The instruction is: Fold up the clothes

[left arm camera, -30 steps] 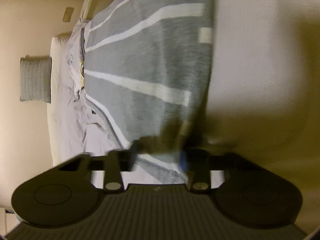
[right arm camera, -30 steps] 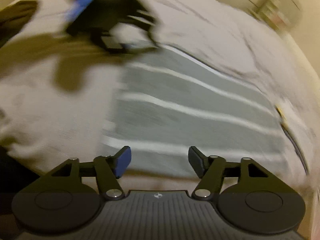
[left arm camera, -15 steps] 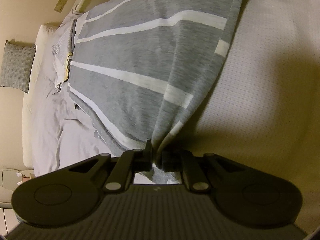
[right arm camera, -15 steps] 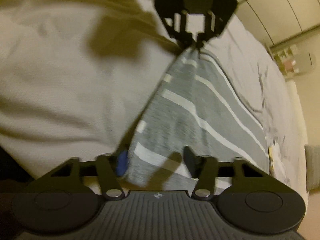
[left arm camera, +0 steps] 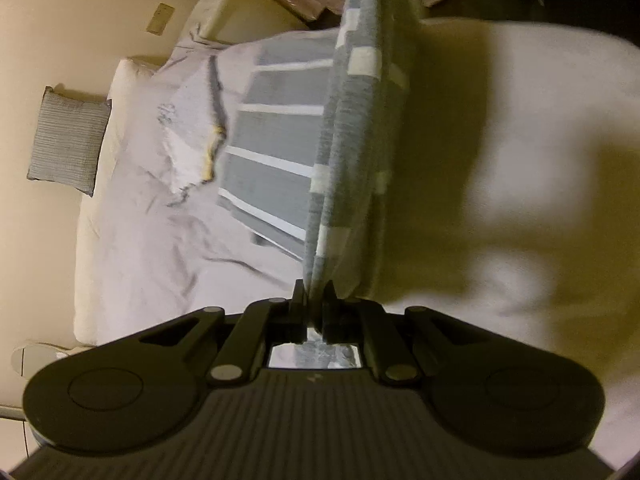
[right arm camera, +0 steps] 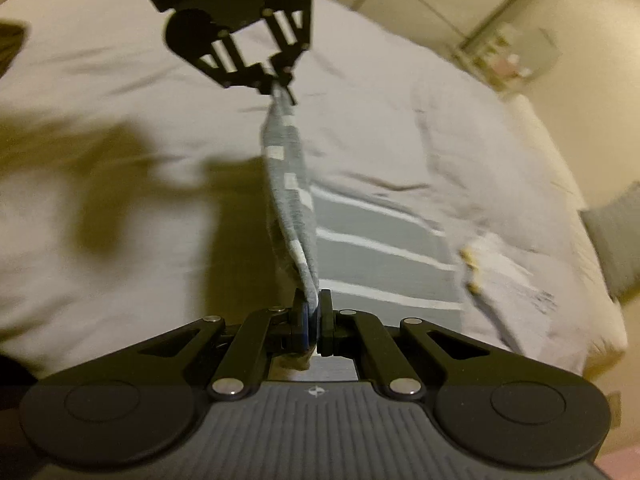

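On a white-sheeted bed (right arm camera: 400,112), the right gripper (right arm camera: 313,312), open half a second earlier, had clamped the near hem corner of the grey striped garment (right arm camera: 380,248); the left gripper (left arm camera: 313,300) pinched the far corner, raising the edge mid-frame for the fold.

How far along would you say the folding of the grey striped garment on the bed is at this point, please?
Early. Done: both grasps are made. The left hand-held gripper and right hand-held gripper are each shut on one end of the grey striped garment's edge. In hand: that edge is lifted and stretched between them, while the rest lies flat on the bed. Left: carrying the edge over, laying it down, and probably further folds.
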### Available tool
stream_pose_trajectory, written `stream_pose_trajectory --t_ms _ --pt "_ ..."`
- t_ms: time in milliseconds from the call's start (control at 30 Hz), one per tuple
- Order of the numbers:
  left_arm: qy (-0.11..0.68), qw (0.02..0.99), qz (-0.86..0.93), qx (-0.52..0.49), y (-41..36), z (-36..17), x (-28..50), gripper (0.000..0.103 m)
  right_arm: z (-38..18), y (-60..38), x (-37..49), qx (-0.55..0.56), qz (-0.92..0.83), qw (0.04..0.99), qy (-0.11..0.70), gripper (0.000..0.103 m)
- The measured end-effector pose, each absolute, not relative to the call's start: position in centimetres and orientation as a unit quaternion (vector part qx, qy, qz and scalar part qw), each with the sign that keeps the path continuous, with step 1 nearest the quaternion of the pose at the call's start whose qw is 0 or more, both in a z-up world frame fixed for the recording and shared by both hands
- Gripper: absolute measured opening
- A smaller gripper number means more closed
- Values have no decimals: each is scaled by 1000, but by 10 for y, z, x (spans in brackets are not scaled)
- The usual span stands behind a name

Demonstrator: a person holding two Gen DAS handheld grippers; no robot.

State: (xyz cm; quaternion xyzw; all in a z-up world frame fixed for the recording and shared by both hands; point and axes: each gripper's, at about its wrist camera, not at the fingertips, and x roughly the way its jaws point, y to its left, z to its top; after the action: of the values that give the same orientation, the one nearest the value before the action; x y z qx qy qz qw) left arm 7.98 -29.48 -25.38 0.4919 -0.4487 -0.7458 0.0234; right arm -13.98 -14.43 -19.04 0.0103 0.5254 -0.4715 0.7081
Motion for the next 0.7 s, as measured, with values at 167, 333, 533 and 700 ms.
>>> stream_pose_trajectory --t_ms 167,333,533,700 --pt "-451 9 -743 495 -340 -226 0 5 -172 -194 -199 17 -514 689 510 0" --pt "-430 -21 -739 518 -386 -234 -83 5 -181 -248 -265 67 -524 687 499 0" --pt "-383 -75 -732 558 -436 -281 -162 5 -219 -306 -335 186 -510 688 482 0" --pt "-341 -106 -733 579 -466 -313 -205 5 -250 -330 -370 258 -502 682 465 0"
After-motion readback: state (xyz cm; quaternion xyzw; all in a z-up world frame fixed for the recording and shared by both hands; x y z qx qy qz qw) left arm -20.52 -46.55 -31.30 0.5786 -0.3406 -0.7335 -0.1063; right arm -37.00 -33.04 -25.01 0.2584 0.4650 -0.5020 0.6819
